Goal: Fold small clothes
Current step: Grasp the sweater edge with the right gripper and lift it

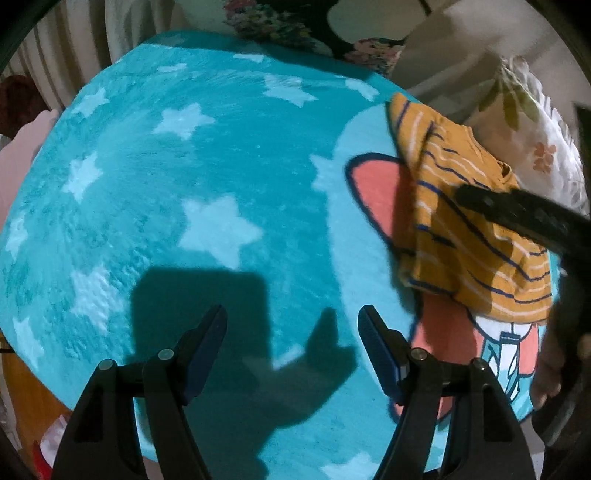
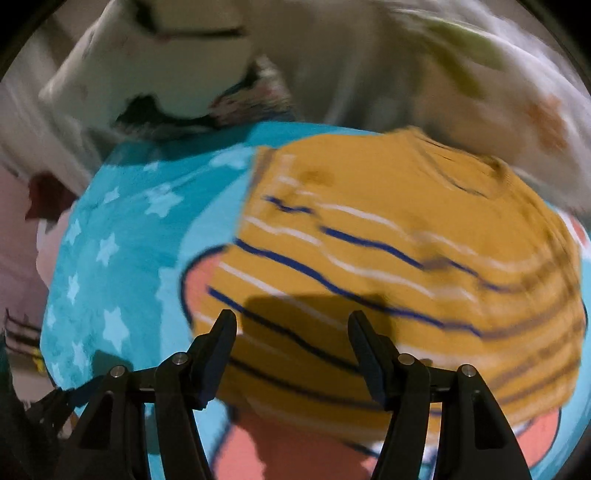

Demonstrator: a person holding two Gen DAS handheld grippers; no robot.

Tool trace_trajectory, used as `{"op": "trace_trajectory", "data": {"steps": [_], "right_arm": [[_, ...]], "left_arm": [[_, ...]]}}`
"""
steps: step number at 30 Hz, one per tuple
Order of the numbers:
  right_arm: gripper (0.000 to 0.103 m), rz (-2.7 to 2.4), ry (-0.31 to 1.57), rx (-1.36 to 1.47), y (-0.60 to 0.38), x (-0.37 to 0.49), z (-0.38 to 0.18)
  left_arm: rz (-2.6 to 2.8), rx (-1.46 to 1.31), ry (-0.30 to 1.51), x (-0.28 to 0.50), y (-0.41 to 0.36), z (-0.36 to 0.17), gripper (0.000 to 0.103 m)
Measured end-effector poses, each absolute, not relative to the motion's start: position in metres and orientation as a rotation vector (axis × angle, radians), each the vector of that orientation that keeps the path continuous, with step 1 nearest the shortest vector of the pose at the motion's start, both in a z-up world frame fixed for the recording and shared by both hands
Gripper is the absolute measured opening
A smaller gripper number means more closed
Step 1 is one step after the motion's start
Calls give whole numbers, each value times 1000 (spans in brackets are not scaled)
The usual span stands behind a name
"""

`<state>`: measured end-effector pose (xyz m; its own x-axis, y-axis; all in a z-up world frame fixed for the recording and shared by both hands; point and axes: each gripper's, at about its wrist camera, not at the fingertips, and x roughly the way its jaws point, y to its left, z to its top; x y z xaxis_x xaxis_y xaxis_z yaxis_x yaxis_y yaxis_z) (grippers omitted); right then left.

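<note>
A small mustard-yellow shirt with blue and white stripes (image 1: 472, 229) lies crumpled at the right side of a teal star-patterned blanket (image 1: 184, 184). It fills the right wrist view (image 2: 388, 258). My left gripper (image 1: 291, 317) is open and empty above the bare blanket, left of the shirt. My right gripper (image 2: 291, 321) is open and hovers just over the shirt's near part; its dark body (image 1: 524, 214) reaches over the shirt in the left wrist view.
The blanket (image 2: 110, 240) carries a printed cartoon figure in pink and white (image 1: 376, 192) under the shirt. White floral pillows (image 1: 535, 140) lie beyond the right edge. A dark floral fabric (image 1: 273, 22) sits at the far edge.
</note>
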<state>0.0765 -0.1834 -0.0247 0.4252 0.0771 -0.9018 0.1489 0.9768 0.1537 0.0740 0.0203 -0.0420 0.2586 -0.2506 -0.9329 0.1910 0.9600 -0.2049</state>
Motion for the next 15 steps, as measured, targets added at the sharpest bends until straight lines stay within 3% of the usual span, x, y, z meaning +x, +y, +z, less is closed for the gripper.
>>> {"op": "trace_trajectory", "data": {"steps": [12,15], "right_arm": [[72,-241,1185,-183,-117,135,-70],[66,-253,1153,-245,-109,133,-70]], "left_arm": [[-296,-95,1313,90,43,-58,73],[-298,-92,1311,91,41,-59,73]]}}
